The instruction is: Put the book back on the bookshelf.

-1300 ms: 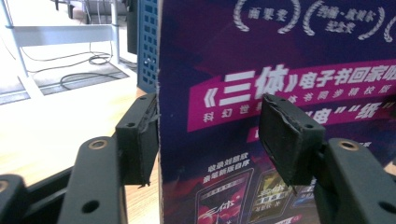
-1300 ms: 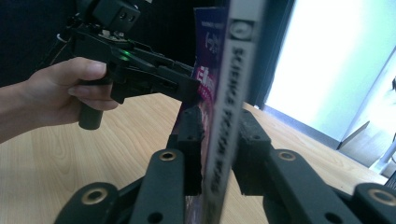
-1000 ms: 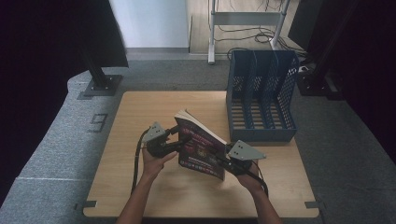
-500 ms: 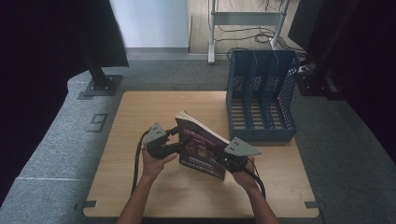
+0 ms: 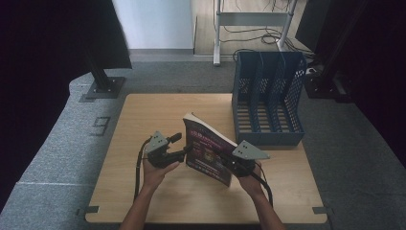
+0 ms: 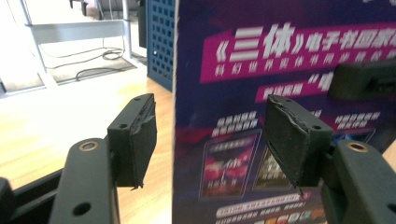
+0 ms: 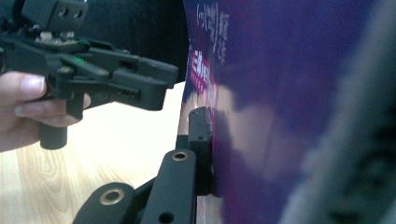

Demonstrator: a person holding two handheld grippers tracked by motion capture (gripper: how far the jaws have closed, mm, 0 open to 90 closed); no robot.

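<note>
While upright, book [image 5: 209, 152] fills right hand-held gripper [image 5: 233, 164].

Surface [image 5: 143, 191]: light wood, rectangular, standing on a grey carpeted floor [image 5: 57, 143]. A blue file rack [image 5: 268, 103] with upright slotted compartments stands directly on its far right corner. A purple-covered book [image 5: 208, 153] rests on edge, tilted, near the middle. Left half bare wood. A black stand base [image 5: 101, 88] sits on the floor, far left.

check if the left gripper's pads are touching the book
Apart. In the left gripper view the book's edge stands between the left gripper's open pads, with a gap on each side.
</note>
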